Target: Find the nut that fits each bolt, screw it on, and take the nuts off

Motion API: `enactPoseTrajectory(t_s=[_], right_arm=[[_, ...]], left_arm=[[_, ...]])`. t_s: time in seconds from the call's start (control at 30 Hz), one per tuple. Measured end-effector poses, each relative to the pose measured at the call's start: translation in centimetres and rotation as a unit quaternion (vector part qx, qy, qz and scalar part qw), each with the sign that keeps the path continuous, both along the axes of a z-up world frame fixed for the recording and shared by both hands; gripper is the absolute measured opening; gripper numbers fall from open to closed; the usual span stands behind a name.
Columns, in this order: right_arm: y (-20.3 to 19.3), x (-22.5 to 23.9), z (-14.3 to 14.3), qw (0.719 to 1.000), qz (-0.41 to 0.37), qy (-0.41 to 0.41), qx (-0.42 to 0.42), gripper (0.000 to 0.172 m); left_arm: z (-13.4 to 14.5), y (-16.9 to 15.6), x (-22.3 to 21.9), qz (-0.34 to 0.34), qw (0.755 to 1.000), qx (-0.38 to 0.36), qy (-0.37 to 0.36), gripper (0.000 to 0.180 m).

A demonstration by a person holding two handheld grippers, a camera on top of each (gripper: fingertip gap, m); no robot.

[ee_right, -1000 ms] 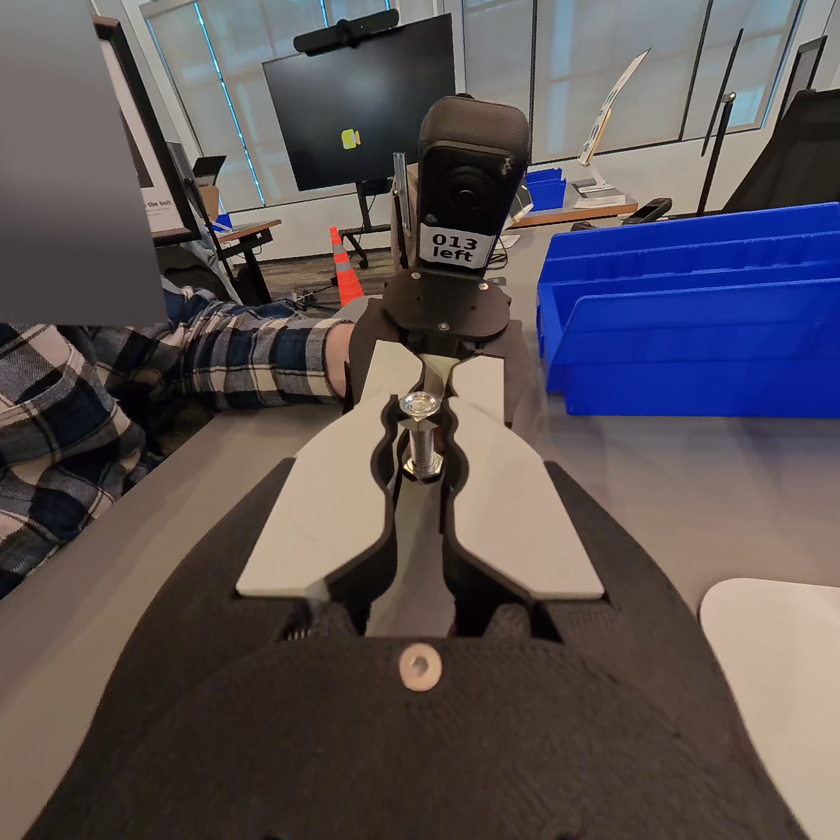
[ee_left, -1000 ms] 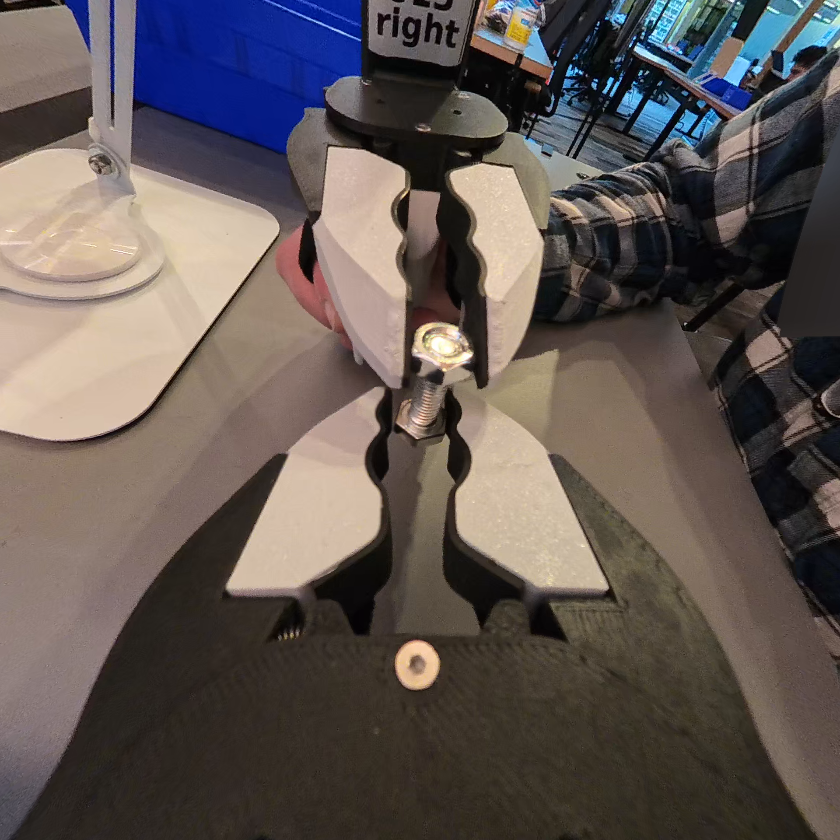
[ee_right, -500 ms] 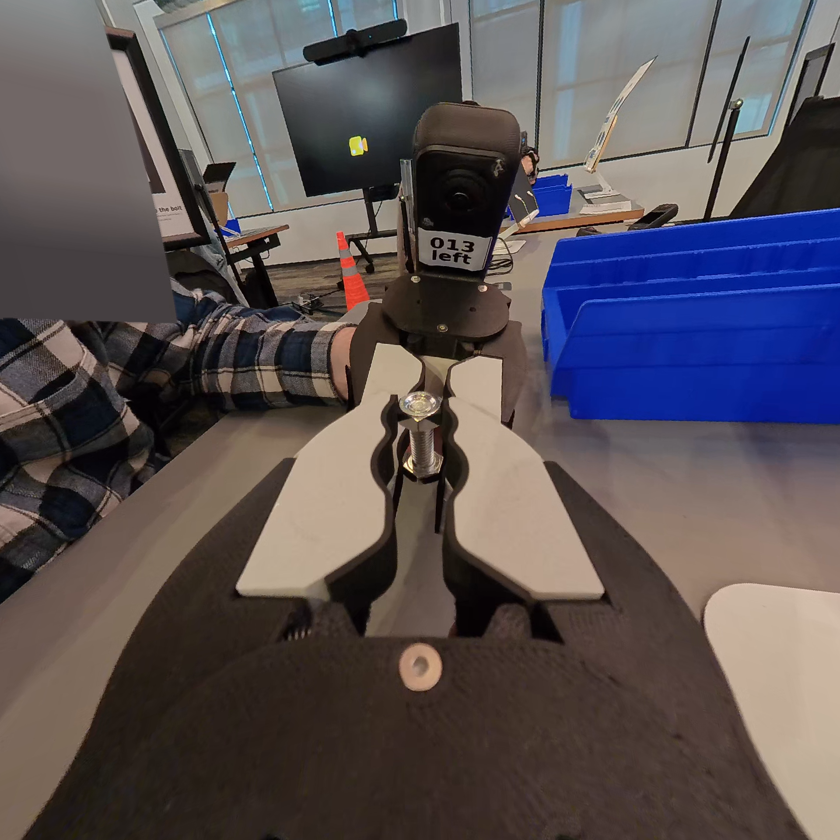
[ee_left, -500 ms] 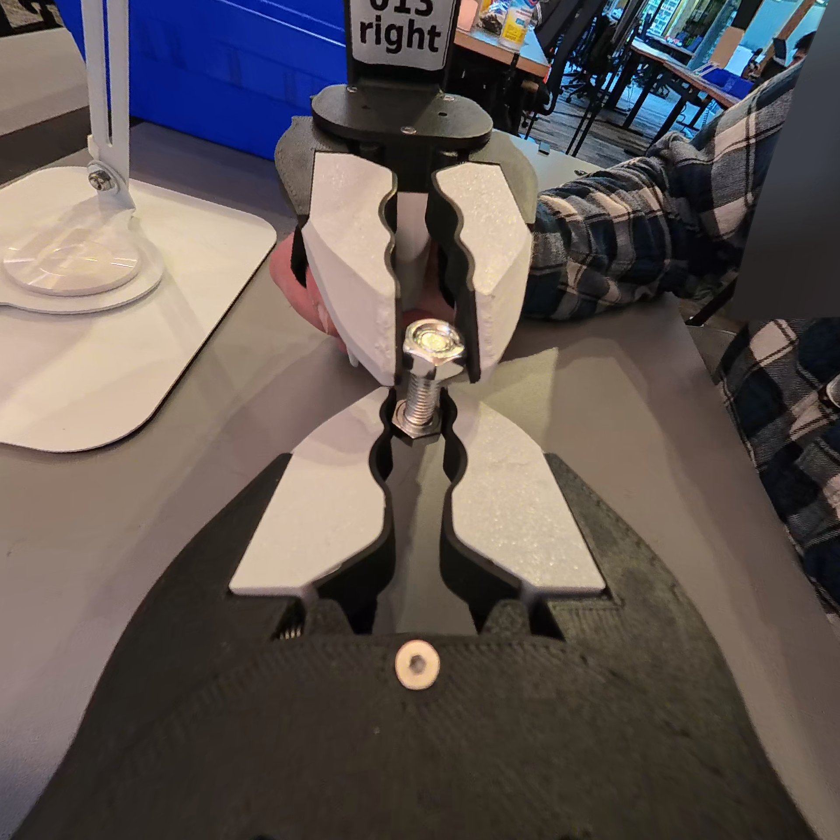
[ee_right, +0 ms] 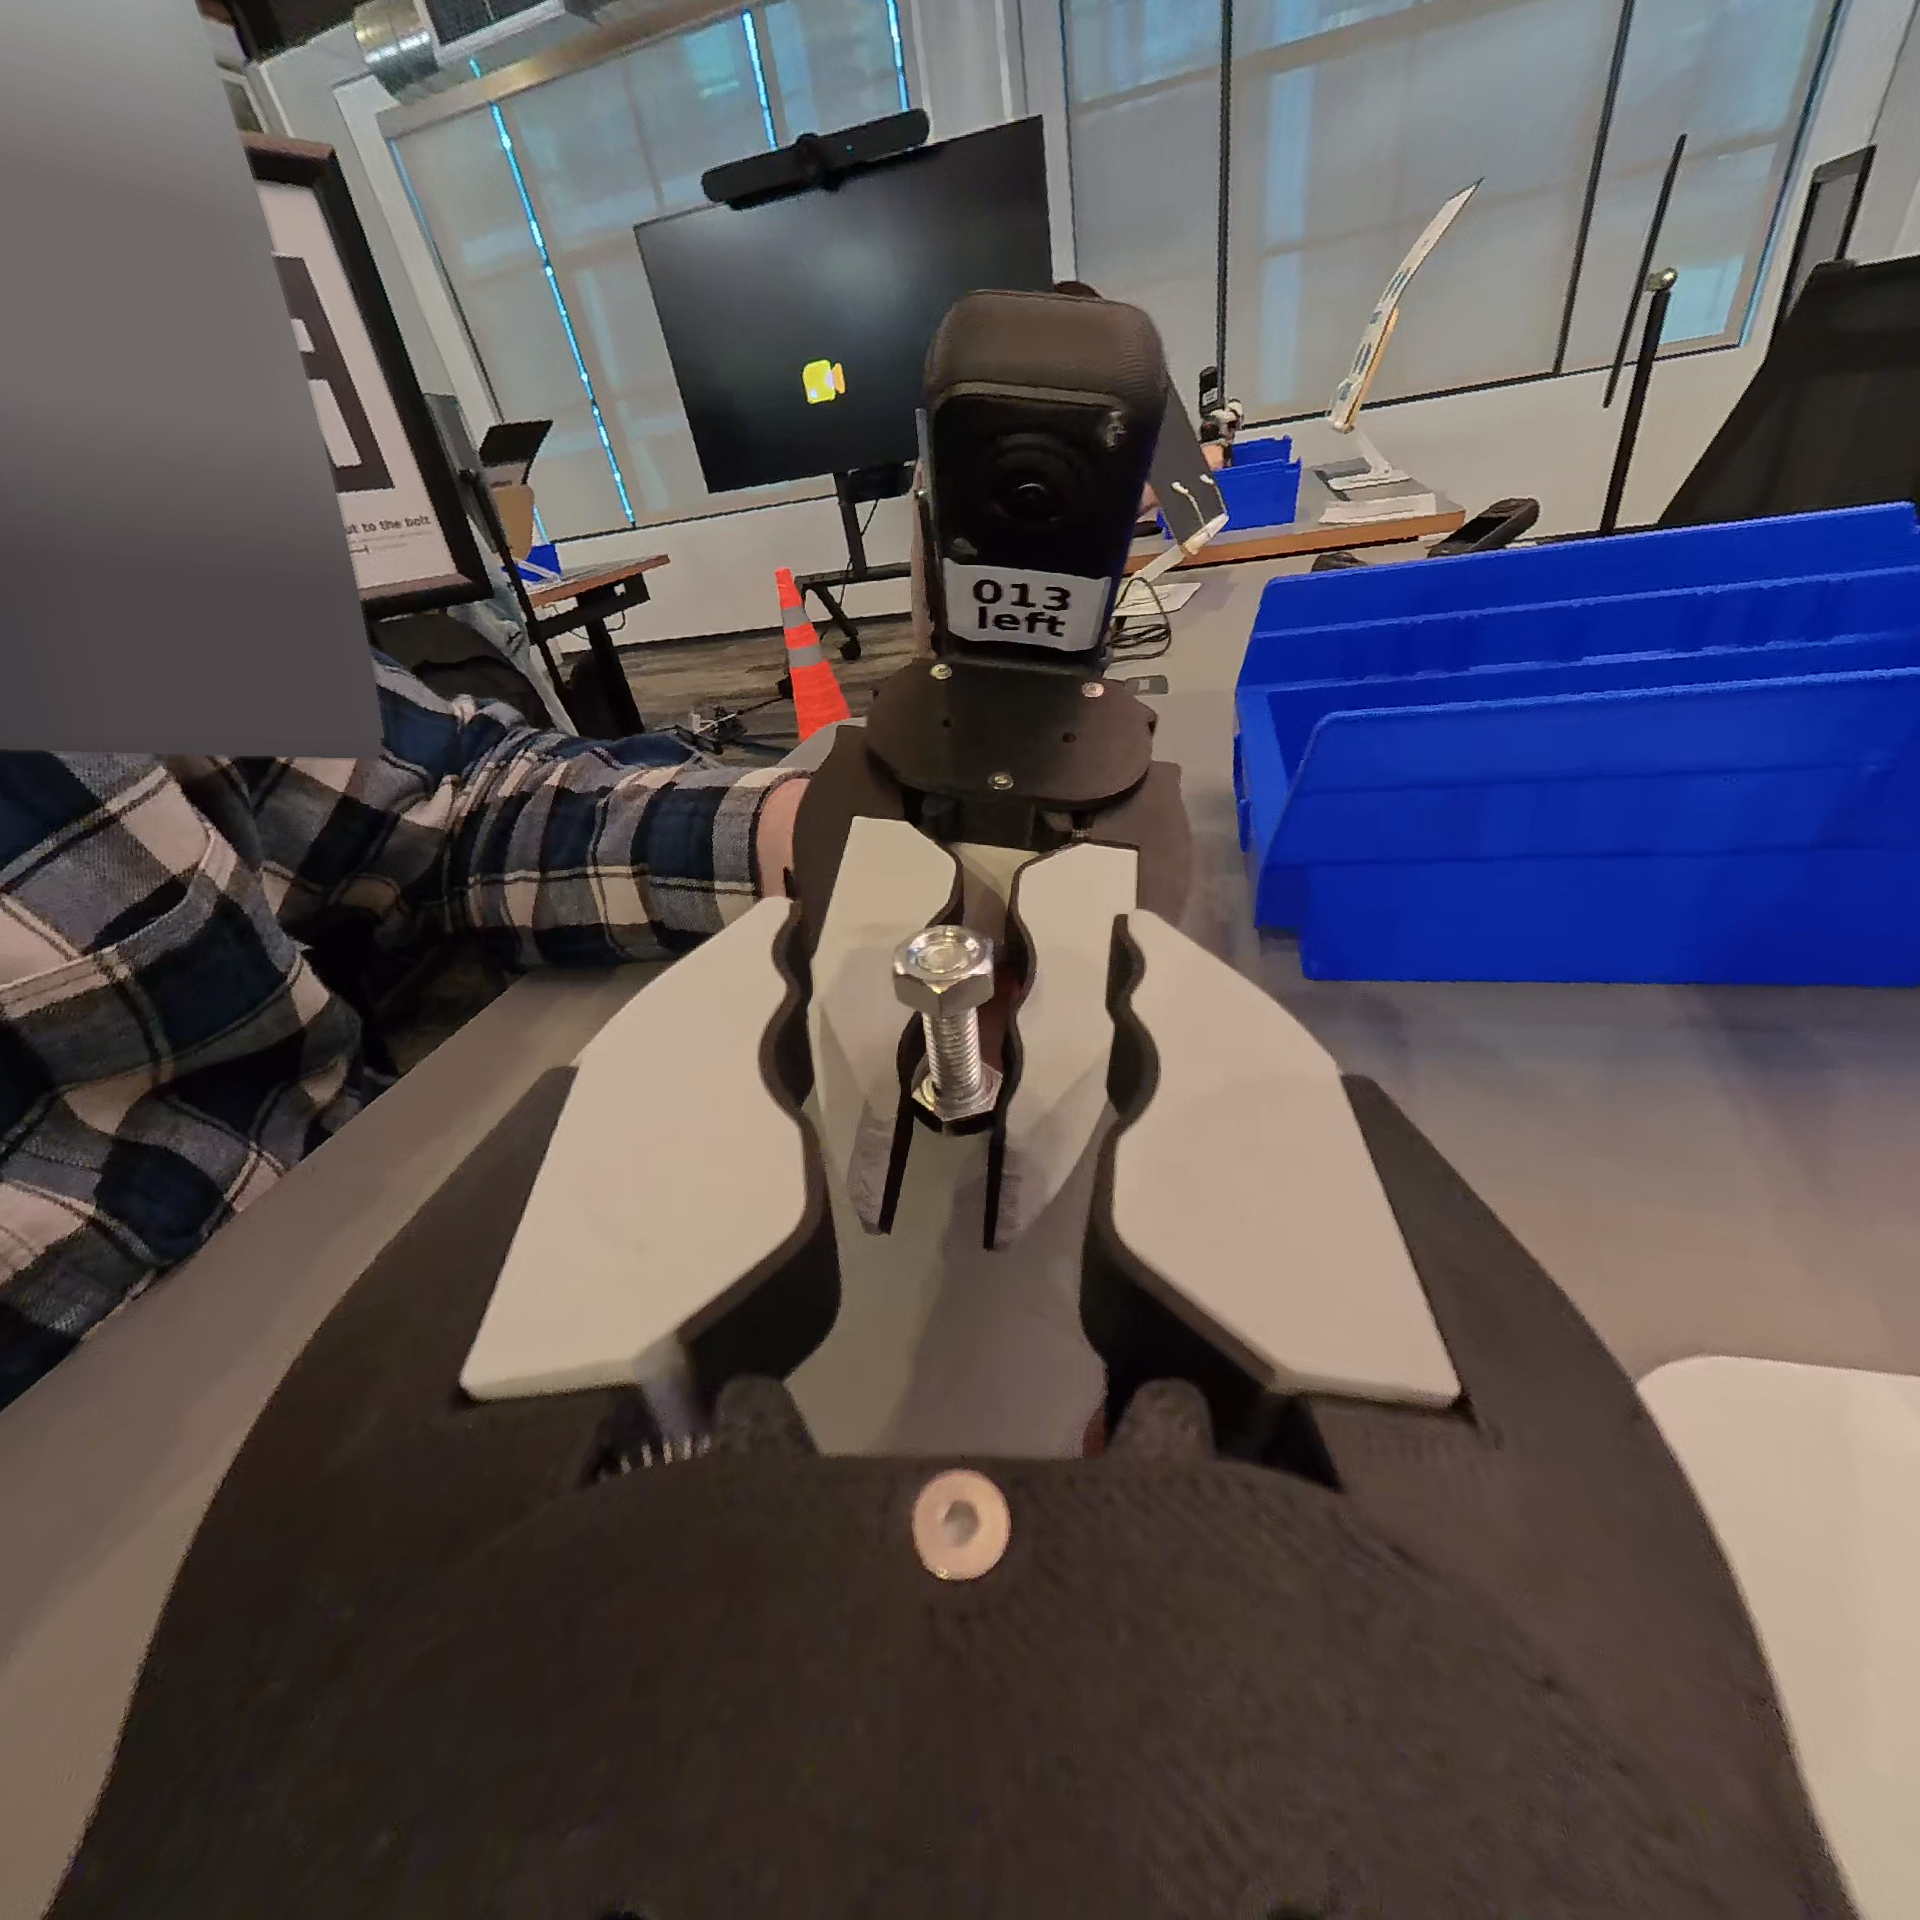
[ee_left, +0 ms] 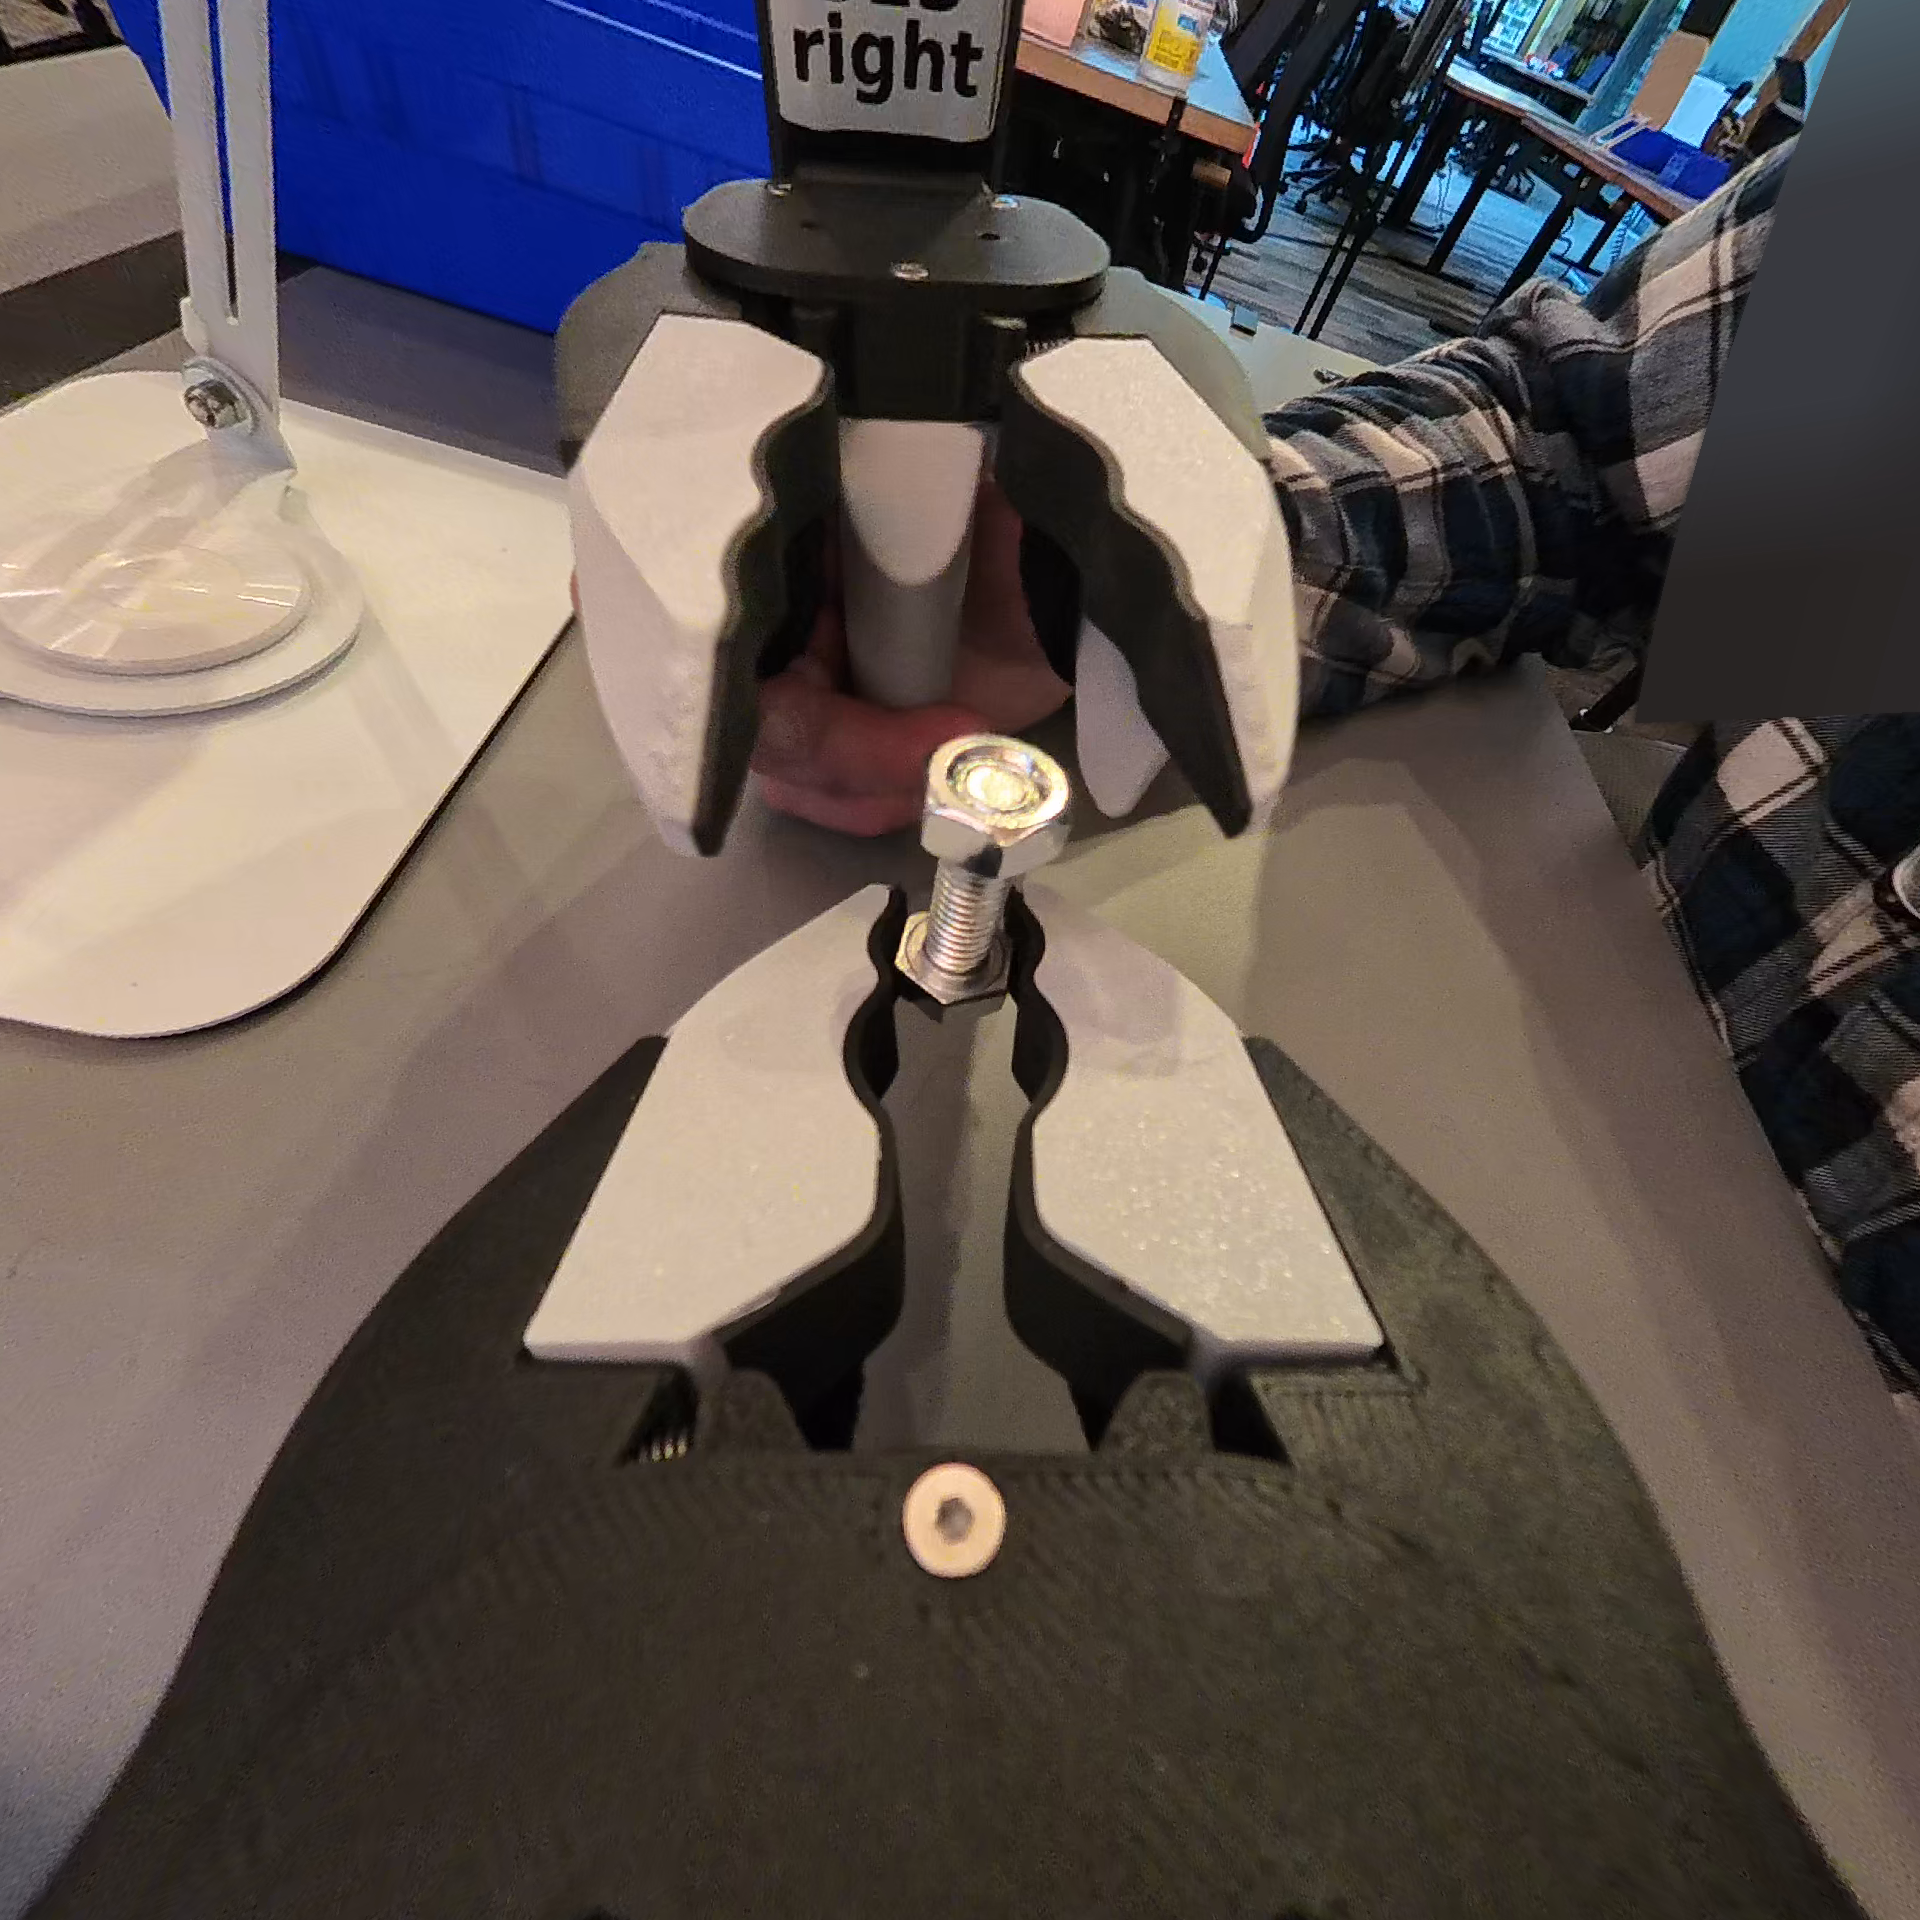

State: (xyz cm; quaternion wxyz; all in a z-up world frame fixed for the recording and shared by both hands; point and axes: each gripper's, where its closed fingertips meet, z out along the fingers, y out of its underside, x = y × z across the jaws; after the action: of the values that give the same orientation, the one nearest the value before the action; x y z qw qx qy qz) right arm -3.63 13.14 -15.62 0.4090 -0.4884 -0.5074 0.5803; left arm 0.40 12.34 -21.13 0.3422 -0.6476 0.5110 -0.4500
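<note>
grips the nut (ee_left: 951,977) between the fingertips of the left gripper (ee_left: 954,961), black pads pressed on both of its flats. holds it low on the threaded shank of a silver bolt (ee_left: 992,805), which stands upright with its hex head on top, clear above the grey table (ee_left: 1403,935). shows the same pair from the other side in the right wrist view: bolt (ee_right: 943,977) upright, nut (ee_right: 958,1091) pinched at the tips of the far gripper's fingers (ee_right: 873,1143).

spreads the right gripper (ee_right: 954,971) wide, one finger to each side of the bolt head with a clear gap on both, touching neither bolt nor nut. faces the left gripper nose to nose; seen from the left wrist view, right gripper (ee_left: 971,790) hangs tilted down behind the bolt head, its two black-edged fingers (ee_left: 717,665) well apart, a hand visible behind them.

rests a white stand base (ee_left: 208,727) on the table to one side, with blue bins (ee_right: 1610,779) behind it. leans a plaid sleeve (ee_left: 1455,499) on the table edge.
</note>
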Motion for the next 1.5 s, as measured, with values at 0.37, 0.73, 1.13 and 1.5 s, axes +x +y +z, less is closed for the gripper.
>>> enactPoseTrajectory(t_s=[0.37, 0.73, 1.13, 1.5], right_arm=[[-1.4, -0.5, -0.5, 0.999, 0.034, -0.015, 0.026, 0.04], [-1.0, 0.8, 0.1, 0.999, 0.042, 0.009, 0.021, 0.026], [0.6, 1.1, 0.1, 1.0, -0.002, 0.009, 0.02, 0.034], [0.0, 0.5, -0.1, 0.999, -0.003, 0.001, 0.032, 0.046]], left_arm=[[0.0, 0.1, 0.0, 0.001, 1.0, -0.01, -0.003, 0.017], [0.6, 0.5, -0.4, 0.012, 1.0, -0.01, -0.019, 0.017], [0.9, 1.1, -0.6, 0.029, 0.999, -0.008, -0.033, 0.016], [2.4, 1.6, -1.6, 0.042, 0.997, -0.005, -0.072, 0.016]])
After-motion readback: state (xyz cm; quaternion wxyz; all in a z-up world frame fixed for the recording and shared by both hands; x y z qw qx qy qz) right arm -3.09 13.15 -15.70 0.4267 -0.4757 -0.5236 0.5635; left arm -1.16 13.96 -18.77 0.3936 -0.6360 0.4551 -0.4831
